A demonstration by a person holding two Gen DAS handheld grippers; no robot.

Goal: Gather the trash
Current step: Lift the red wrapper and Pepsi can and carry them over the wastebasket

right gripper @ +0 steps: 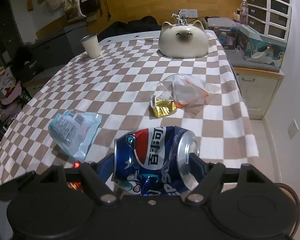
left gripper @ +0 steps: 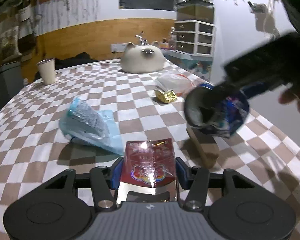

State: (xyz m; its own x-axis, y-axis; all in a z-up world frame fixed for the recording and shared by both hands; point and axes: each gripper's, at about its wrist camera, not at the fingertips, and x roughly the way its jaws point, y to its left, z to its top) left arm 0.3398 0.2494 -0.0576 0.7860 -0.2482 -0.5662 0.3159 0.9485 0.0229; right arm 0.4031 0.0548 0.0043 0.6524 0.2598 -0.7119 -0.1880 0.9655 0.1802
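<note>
The crushed blue can [right gripper: 154, 160] is pinched sideways in the right claw [right gripper: 153, 163] above the bench's near edge; the red packet [left gripper: 149, 164] sits clamped in the left claw [left gripper: 148, 172]. Blue bag [right gripper: 74, 132], gold wrapper [right gripper: 163, 108] and clear bag [right gripper: 186, 90] lie mid-cloth; only the left view shows a brown box [left gripper: 204, 148]

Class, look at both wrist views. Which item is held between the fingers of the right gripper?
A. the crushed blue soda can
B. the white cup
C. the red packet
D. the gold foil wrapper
A: in the right wrist view the crushed blue soda can sits clamped in the right gripper, lifted above the checked cloth.
</note>
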